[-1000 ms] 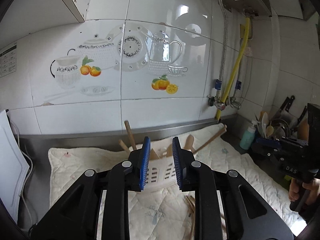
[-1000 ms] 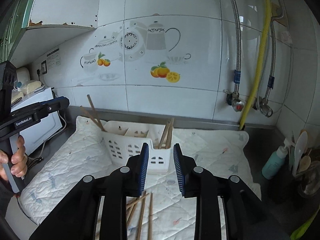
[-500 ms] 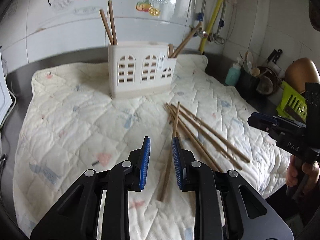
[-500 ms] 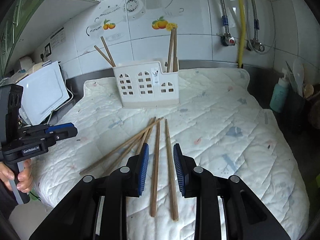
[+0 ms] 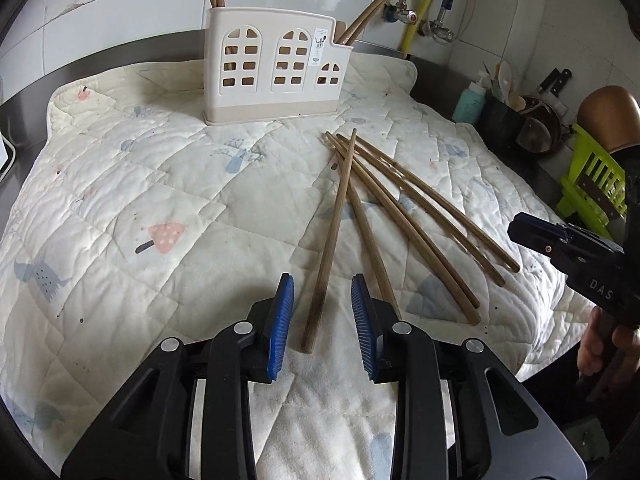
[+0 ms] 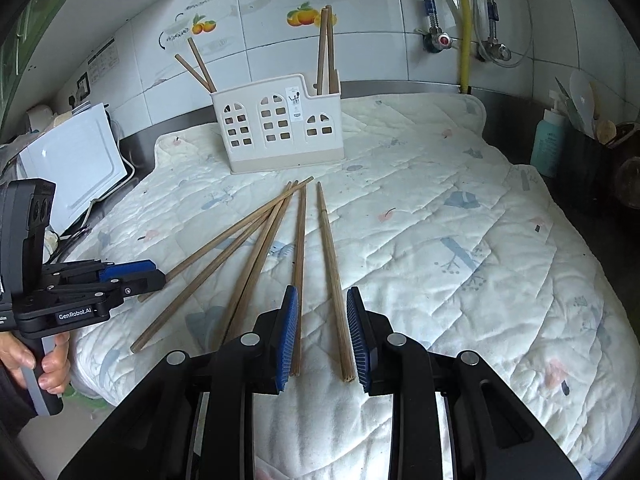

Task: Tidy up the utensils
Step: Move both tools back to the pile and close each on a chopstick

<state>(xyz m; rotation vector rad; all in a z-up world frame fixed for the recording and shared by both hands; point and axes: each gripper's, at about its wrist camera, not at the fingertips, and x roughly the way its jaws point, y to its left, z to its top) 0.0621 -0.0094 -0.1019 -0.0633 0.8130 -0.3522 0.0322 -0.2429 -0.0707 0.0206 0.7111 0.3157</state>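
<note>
Several loose wooden chopsticks [image 5: 384, 200] lie fanned on a white quilted mat [image 5: 140, 184]; they also show in the right wrist view [image 6: 256, 248]. A white utensil caddy [image 5: 272, 68] stands upright at the far side of the mat, with chopsticks standing in its left and right compartments; it also shows in the right wrist view [image 6: 280, 124]. My left gripper [image 5: 322, 312] is open, low over the mat, its jaws on either side of the near end of one chopstick [image 5: 328, 248]. My right gripper [image 6: 322, 324] is open, its jaws on either side of the near end of the rightmost chopstick [image 6: 332, 272].
A tiled wall with pipes [image 6: 464, 24] runs behind the mat. A teal bottle [image 6: 550, 140] and a dark holder with spoons [image 6: 588, 120] stand at the right. A white appliance [image 6: 72, 160] stands at the left. A green rack [image 5: 592, 176] stands beyond the mat's right edge.
Both grippers have come down and forward from looking at the wall to low over the mat. Each now has a loose chopstick's near end between its open jaws.
</note>
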